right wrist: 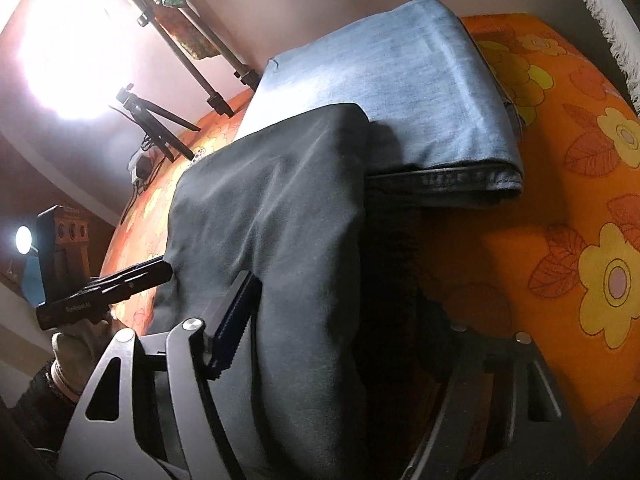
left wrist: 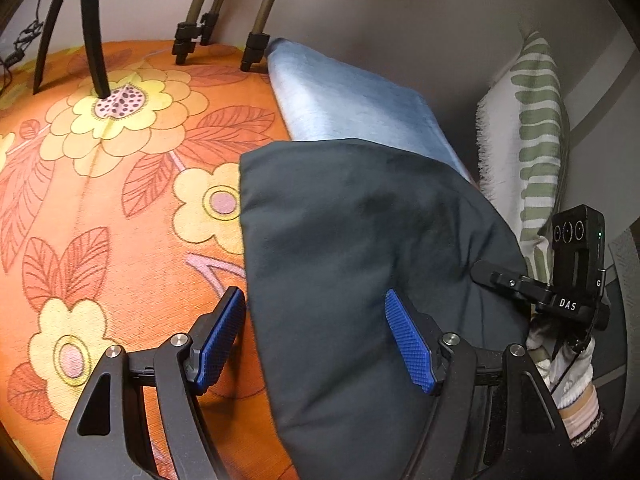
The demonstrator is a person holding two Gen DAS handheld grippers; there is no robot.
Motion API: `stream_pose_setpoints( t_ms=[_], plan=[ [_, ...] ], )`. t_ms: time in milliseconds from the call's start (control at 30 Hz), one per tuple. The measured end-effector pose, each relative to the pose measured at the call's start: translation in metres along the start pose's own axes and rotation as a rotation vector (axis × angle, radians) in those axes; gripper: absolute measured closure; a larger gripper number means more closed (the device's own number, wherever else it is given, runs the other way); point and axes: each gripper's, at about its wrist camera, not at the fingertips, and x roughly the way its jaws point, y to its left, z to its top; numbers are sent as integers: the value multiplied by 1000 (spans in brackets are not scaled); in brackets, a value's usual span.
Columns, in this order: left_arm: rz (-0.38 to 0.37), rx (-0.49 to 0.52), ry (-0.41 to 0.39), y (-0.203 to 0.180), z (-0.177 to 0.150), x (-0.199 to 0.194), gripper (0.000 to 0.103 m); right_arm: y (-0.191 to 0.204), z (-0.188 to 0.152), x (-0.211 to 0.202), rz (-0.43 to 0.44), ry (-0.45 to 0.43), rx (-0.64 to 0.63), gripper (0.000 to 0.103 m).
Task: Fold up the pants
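A pair of dark charcoal-grey soft fabric pants [left wrist: 360, 248] lies folded over on an orange bedspread printed with large yellow flowers and red-brown leaves [left wrist: 120, 184], its far end overlapping the near edge of a folded pair of light blue denim jeans [left wrist: 344, 104] that rests further back against the wall. In the left wrist view the left tool [left wrist: 316, 338] stands wide, its two blue ribbed pads apart: the left pad [left wrist: 222, 340] sits over the bedspread just beside the pants' edge, while the right pad [left wrist: 408, 344] lies on top of the dark cloth, so the left border of the pants runs between them without being pinched. In the right wrist view the right tool [right wrist: 344, 320] is spread about the right-hand part of the same pants [right wrist: 288, 240]; its left pad [right wrist: 236, 324] touches the cloth, which bulges up between the fingers, but the right pad is lost in deep shadow, so I cannot tell whether the cloth is gripped. From the left wrist view the right tool shows as a black body at the far right, held by a hand in a white knitted glove [left wrist: 568, 376]; from the right wrist view the left tool appears at the left edge, likewise held by a gloved hand [right wrist: 80, 348]. Behind the bedspread stand the black-tipped legs of tripods [left wrist: 224, 36], and a white cushion with green stripes and a fringed edge [left wrist: 528, 140] leans against the wall to the right of the jeans. A bright lamp glares at the upper left of the right wrist view.
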Motion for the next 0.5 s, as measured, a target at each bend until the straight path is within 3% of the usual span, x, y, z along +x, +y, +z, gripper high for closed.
stream_pose_setpoints(
  t_ms=[133, 200, 267, 500],
  plan=[
    [-16, 30, 4, -8, 0, 6, 34, 1, -2, 0, -11, -6, -1, 39],
    [-5, 31, -7, -11, 1, 8, 45, 1, -2, 1, -20, -7, -1, 45],
    [1, 15, -14, -11, 1, 9, 64, 2, -3, 2, -22, -8, -1, 51],
    [84, 81, -58, -22, -4, 8, 85, 10, -6, 1, -61, -20, -17, 59]
  ],
)
